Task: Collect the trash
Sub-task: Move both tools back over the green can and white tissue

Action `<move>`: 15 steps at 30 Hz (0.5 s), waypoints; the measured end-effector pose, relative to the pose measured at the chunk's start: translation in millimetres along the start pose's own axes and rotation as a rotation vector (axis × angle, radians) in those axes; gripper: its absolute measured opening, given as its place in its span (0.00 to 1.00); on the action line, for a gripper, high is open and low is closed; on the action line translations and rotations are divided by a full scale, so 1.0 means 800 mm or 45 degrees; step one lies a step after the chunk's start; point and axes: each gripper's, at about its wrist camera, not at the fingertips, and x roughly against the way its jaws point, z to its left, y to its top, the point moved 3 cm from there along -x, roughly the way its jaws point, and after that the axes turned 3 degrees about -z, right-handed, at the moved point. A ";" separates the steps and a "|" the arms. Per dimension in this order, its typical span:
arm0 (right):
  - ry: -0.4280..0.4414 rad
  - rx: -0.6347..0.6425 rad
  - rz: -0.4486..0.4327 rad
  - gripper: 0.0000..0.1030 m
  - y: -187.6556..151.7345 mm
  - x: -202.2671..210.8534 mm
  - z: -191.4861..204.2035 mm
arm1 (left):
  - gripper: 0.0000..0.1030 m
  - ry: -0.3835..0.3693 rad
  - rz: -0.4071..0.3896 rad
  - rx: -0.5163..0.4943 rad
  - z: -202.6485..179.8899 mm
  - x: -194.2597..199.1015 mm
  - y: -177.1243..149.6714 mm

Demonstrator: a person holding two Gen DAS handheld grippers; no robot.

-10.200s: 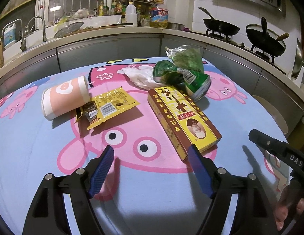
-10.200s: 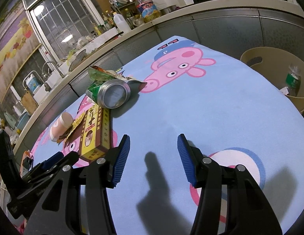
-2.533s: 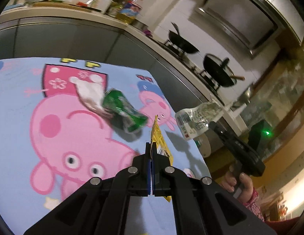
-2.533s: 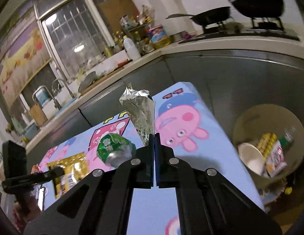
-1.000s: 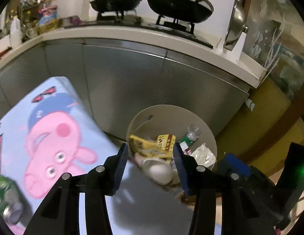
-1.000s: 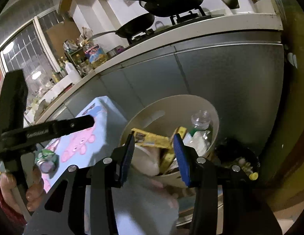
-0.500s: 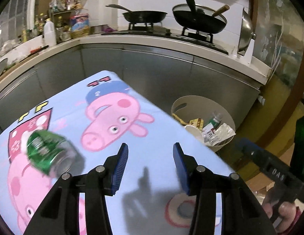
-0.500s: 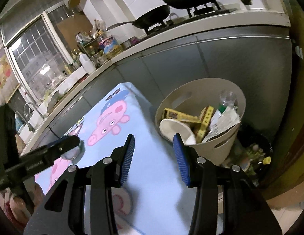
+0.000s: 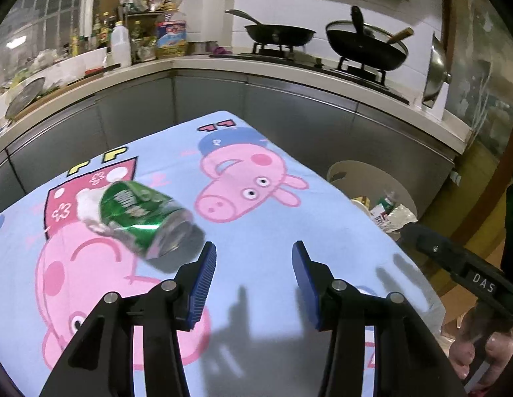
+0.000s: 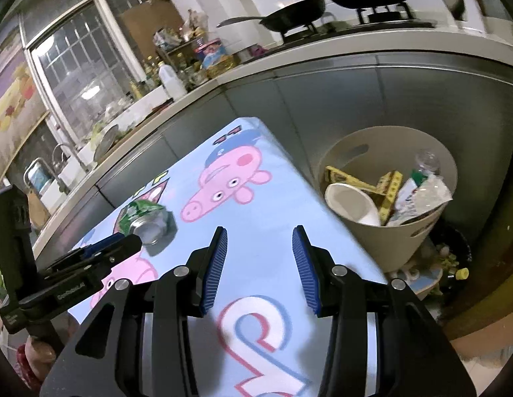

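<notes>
Both grippers, left gripper (image 9: 253, 274) and right gripper (image 10: 259, 264), fingers spread, empty; swung back from bin (image 10: 382, 248) toward green can (image 9: 147, 220).

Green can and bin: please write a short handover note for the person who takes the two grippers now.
Left gripper: open, empty, above the cloth near the green can.
Right gripper: open, empty, above the cloth edge beside the bin.
Things: the crushed can lies on its side on the pig-print cloth, with something white right behind it.
Done: a paper cup, a yellow box, wrappers and a bottle are in the bin.
Left: the can and the white piece.
</notes>
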 end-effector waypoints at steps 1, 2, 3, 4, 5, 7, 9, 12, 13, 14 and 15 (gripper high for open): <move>0.004 0.007 0.004 0.40 -0.001 -0.002 0.005 | 0.47 0.004 -0.002 0.007 0.004 0.001 -0.001; 0.010 0.018 0.010 0.40 -0.001 -0.005 0.011 | 0.47 0.010 -0.004 0.015 0.010 0.002 -0.002; 0.018 0.034 0.017 0.40 -0.001 -0.008 0.019 | 0.47 0.015 -0.006 0.023 0.015 0.004 -0.003; 0.024 0.045 0.022 0.40 -0.002 -0.011 0.026 | 0.47 0.023 -0.009 0.031 0.021 0.005 -0.005; 0.030 0.056 0.026 0.40 -0.002 -0.013 0.033 | 0.47 0.030 -0.012 0.038 0.026 0.006 -0.006; 0.042 0.075 0.035 0.40 -0.001 -0.019 0.045 | 0.47 0.043 -0.015 0.055 0.038 0.008 -0.009; 0.057 0.096 0.046 0.40 -0.002 -0.025 0.058 | 0.48 0.058 -0.018 0.072 0.050 0.010 -0.012; 0.076 0.131 0.063 0.40 -0.003 -0.034 0.076 | 0.55 0.084 -0.023 0.103 0.069 0.012 -0.016; 0.082 0.142 0.069 0.40 -0.004 -0.037 0.083 | 0.55 0.092 -0.024 0.112 0.075 0.013 -0.017; 0.088 0.152 0.074 0.40 -0.005 -0.040 0.089 | 0.55 0.097 -0.025 0.119 0.081 0.014 -0.018; 0.093 0.160 0.079 0.40 -0.005 -0.042 0.094 | 0.55 0.103 -0.025 0.125 0.086 0.015 -0.019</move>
